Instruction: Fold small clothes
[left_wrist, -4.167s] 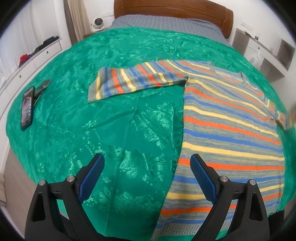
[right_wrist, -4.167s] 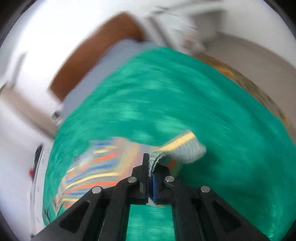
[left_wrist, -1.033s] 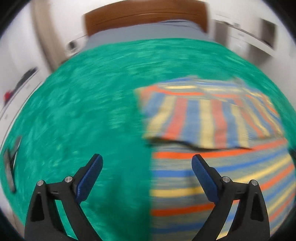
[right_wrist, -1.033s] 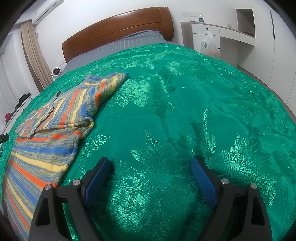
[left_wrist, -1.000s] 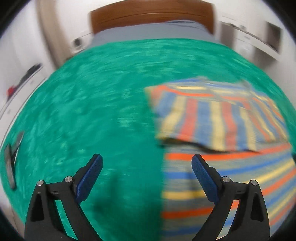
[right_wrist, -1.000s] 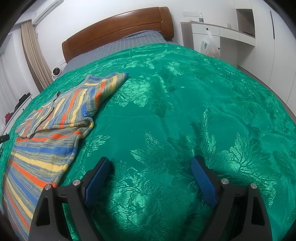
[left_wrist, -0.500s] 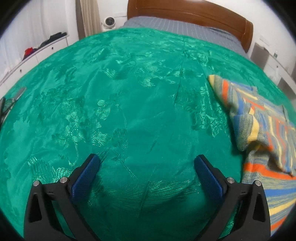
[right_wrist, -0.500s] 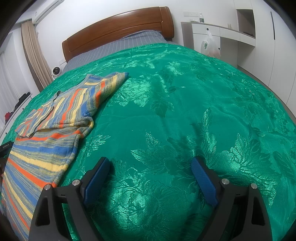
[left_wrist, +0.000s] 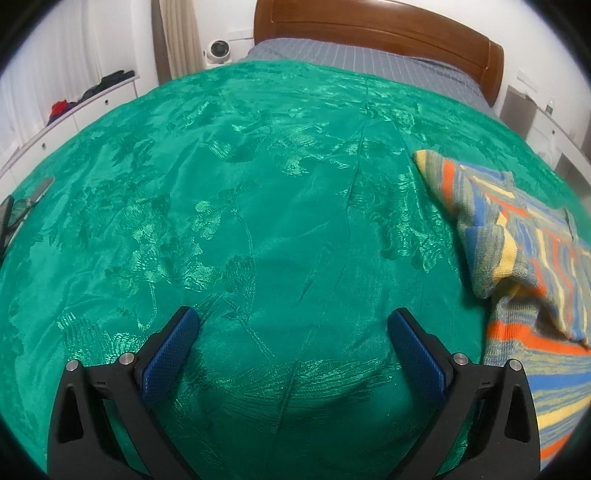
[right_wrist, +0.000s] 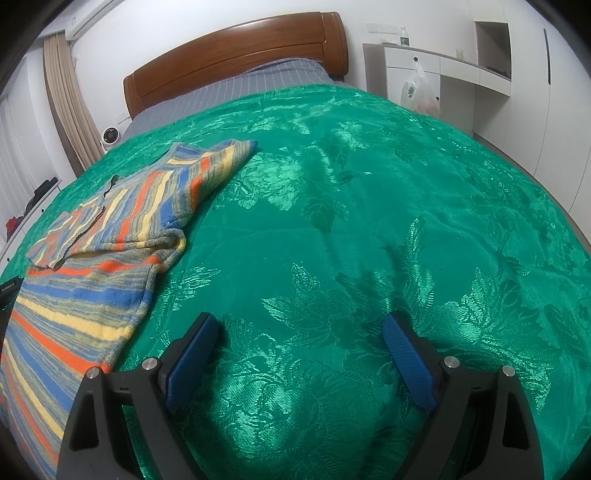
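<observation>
A small striped sweater (right_wrist: 110, 236) in blue, orange, yellow and grey lies on the green bedspread (right_wrist: 351, 206), both sleeves folded in over its body. It lies at the left in the right wrist view and at the right edge of the left wrist view (left_wrist: 524, 258). My left gripper (left_wrist: 291, 332) is open and empty above bare bedspread (left_wrist: 258, 221), left of the sweater. My right gripper (right_wrist: 299, 336) is open and empty above bare bedspread, right of the sweater.
A wooden headboard (right_wrist: 236, 59) and grey sheet are at the far end. A phone and a dark object (left_wrist: 14, 218) lie at the bed's left edge. White cabinets with a plastic bag (right_wrist: 421, 92) stand to the right. A white low shelf (left_wrist: 74, 110) runs along the left.
The left gripper has swung left off the sweater, which slid from the centre to the right edge of its view. The right gripper has barely moved. Both stay open.
</observation>
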